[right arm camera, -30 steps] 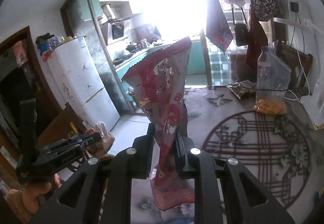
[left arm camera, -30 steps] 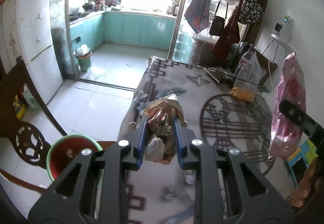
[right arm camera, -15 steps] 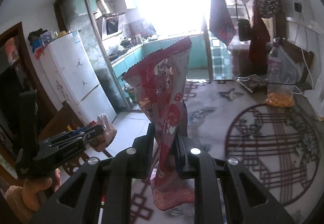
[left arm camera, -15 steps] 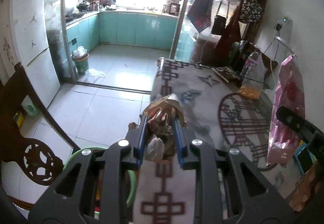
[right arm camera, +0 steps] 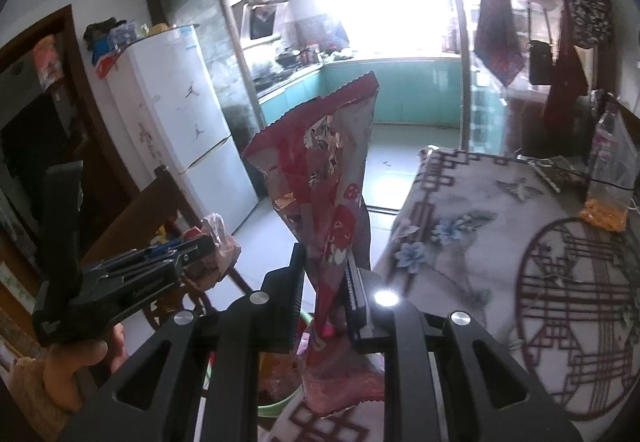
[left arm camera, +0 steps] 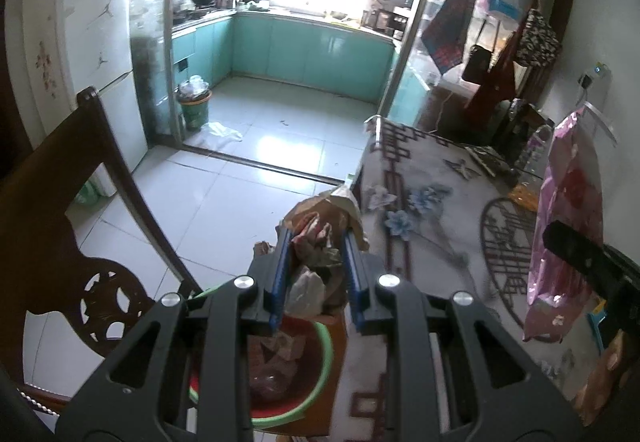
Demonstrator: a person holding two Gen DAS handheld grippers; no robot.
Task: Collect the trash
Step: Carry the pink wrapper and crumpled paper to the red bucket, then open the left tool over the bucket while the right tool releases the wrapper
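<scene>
the left tool is nearly closed, its blue pads clamped on a crumpled wad of wrappers, and it hangs right above the green-rimmed red bin, which already has scraps in it. the right tool is pinched almost fully together on a tall red snack bag, gripped low so most of the bag stands above the jaws and a tail droops below. that bag sits over the edge of the cloth-covered bench, with the bin's rim only just showing beneath it.

risk, as i judge it: the bin mouth is narrow and partly tucked by the bench edge and the dark wooden chair, so a release slightly off to the side would drop trash on the tiled floor. the snack bag is light and long, so it could catch the rim, tip out or cling to the pads. both tools converge on one opening and might knock together.
</scene>
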